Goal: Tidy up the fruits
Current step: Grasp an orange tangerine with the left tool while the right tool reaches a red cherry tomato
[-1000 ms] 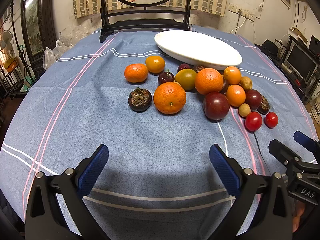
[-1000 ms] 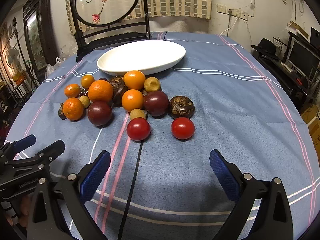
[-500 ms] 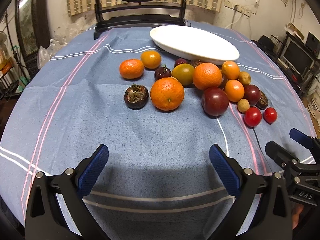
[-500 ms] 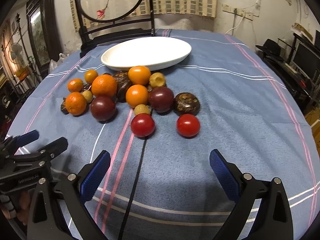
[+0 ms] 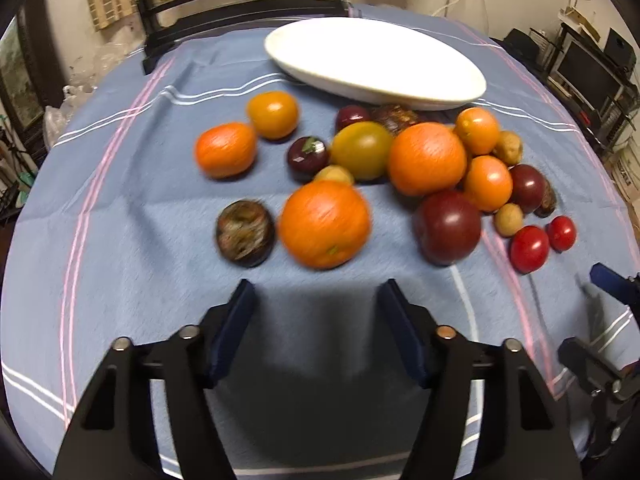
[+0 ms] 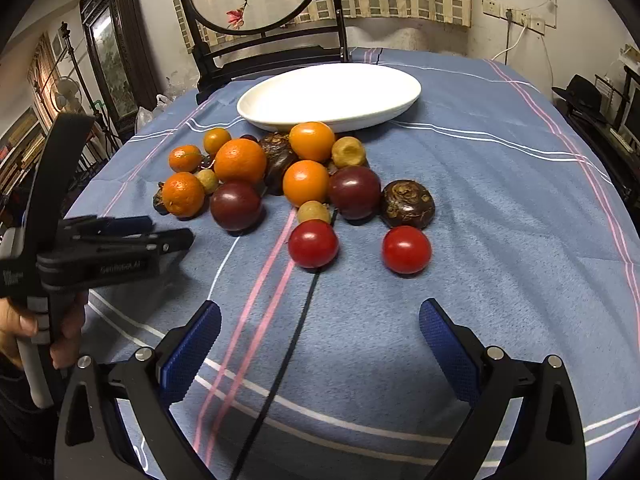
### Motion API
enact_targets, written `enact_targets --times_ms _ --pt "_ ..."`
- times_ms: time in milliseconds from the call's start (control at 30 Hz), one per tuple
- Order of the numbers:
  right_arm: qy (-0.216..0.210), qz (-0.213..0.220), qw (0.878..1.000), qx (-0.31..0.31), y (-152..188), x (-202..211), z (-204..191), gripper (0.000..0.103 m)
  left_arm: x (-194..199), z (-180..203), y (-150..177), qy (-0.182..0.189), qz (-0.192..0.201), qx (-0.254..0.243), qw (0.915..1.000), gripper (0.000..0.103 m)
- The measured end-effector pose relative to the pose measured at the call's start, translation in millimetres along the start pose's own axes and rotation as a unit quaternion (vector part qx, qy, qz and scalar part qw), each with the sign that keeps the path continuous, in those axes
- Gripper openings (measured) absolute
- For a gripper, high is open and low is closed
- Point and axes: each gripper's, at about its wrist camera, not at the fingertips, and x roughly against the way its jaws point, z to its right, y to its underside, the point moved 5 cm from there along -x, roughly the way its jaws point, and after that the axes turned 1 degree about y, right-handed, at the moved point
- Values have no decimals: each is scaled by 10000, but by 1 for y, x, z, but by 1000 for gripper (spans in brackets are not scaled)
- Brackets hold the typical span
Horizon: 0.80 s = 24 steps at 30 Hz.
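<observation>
Several fruits lie in a loose pile on the blue tablecloth in front of an empty white oval plate [image 5: 376, 60] [image 6: 328, 94]. My left gripper [image 5: 318, 312] is open and empty, just short of a large orange [image 5: 324, 224], with a dark mangosteen [image 5: 245, 232] to its left and a dark red plum [image 5: 447, 226] to its right. My right gripper [image 6: 320, 332] is open and empty, a little short of two red tomatoes [image 6: 313, 243] [image 6: 407, 249]. The left gripper also shows in the right wrist view [image 6: 160, 232].
A dark wooden chair [image 6: 264, 52] stands behind the table's far edge. A black cable [image 6: 280, 360] runs across the cloth between my right fingers. Shelves and a monitor [image 5: 592, 72] stand to the right of the table.
My left gripper has moved forward toward the large orange and its jaws have narrowed. My right gripper has moved forward toward the tomatoes.
</observation>
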Motion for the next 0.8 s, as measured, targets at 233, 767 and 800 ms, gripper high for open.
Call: enact_targets --times_ms 233,767,800 --pt "-117 -55 9999 -88 -2 -3 5 100 -3 7 -4 214 -55 7 9998 34" --pt "-48 -185 9998 77 -1 -2 -3 100 -23 2 -38 -67 335 63 9994 40" --pt "-40 -197 9998 73 -1 -3 -3 100 -22 3 -38 -69 397 10 9992 39"
